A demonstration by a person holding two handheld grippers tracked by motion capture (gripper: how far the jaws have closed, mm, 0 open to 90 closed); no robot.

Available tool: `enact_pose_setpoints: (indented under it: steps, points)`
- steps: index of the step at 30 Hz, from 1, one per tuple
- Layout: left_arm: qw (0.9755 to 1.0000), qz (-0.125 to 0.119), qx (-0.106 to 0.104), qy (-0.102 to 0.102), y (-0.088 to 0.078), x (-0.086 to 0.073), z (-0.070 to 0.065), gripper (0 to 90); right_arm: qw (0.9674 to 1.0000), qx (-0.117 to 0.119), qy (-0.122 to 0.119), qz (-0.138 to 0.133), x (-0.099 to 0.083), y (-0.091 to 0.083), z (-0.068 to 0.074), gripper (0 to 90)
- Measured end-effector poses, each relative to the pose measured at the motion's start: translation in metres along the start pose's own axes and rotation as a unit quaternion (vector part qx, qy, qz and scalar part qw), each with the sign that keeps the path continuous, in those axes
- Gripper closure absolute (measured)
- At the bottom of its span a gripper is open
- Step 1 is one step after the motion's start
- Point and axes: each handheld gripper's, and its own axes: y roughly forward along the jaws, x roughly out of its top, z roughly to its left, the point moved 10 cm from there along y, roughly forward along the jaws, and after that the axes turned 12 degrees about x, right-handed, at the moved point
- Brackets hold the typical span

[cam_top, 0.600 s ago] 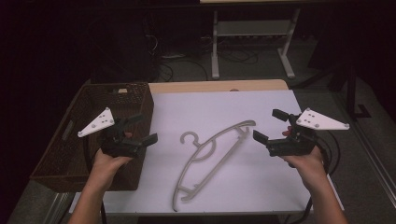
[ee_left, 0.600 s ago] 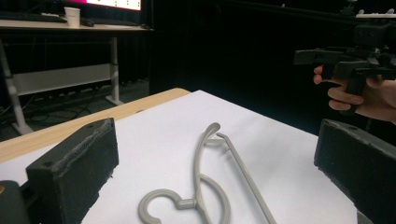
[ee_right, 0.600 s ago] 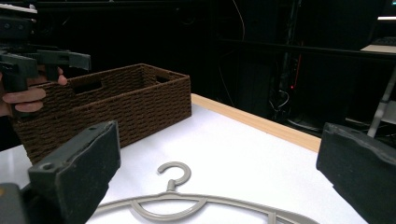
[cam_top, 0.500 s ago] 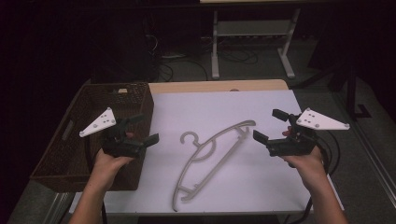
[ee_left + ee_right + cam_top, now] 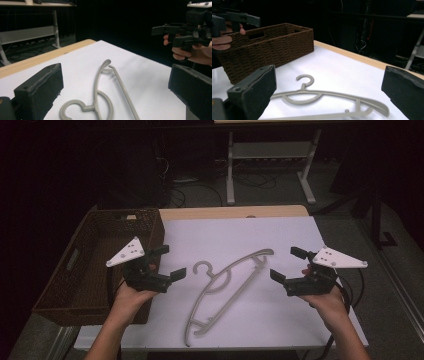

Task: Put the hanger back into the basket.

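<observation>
While both grippers hang over the table, nothing has been picked up yet, so I'd call this the very start: approach only, no contact.

Left gripper (image 5: 166,262): jaws wide apart, empty. In the left gripper view the hanger (image 5: 106,93) lies flat on the white sheet (image 5: 150,75) between and ahead of the two pads, hook end nearest the camera, low between the jaws, the arms running away from them. No pad touches it.

Right gripper (image 5: 286,265): jaws also spread wide, holding nothing. In the right gripper view the hanger (image 5: 329,100) sits crosswise just ahead of and below the pads, hook pointing away toward the wicker basket (image 5: 269,47), which stands well beyond the left-hand jaw. Again a clear gap, no touch.

From the high view the hanger (image 5: 225,290) lies between the two grippers, apart from both, diagonal on the sheet, hook toward the left gripper side. The basket (image 5: 70,270) is behind and outboard of the left gripper; I can't see anything inside it.

Judgement:
- Done: both grippers opened and aimed at the hanger.
- Left: lower onto it, close on it, lift, move. Destination is likely the basket, but that's a guess.
- Flat, thin plastic on a flat sheet, so getting a pad under or around an arm looks like the tricky part.
</observation>
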Motion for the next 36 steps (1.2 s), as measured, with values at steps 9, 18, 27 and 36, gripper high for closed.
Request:
enact_pose_setpoints:
  steps: [9, 18, 27, 36]
  points:
    - [0.9995, 0.029, -0.012, -0.005, 0.024, -0.019, -0.013, 0.0, 0.9999, -0.008, 0.012, 0.002, -0.018, 0.000, -0.005, 0.0]
    - [0.9970, 0.074, -0.015, -0.015, 0.048, -0.053, -0.014, 0.0, 0.9997, -0.005, 0.018, 0.013, -0.025, 0.005, -0.006, 0.0]
    - [0.9960, 0.086, -0.003, -0.020, 0.055, -0.070, -0.005, 0.0, 0.9975, 0.012, 0.014, 0.068, -0.041, 0.024, 0.002, 13.9]
    - [0.9960, 0.085, -0.003, -0.028, 0.055, -0.073, -0.001, 0.0, 0.9928, 0.030, 0.005, 0.116, -0.054, 0.050, 0.013, 49.2]
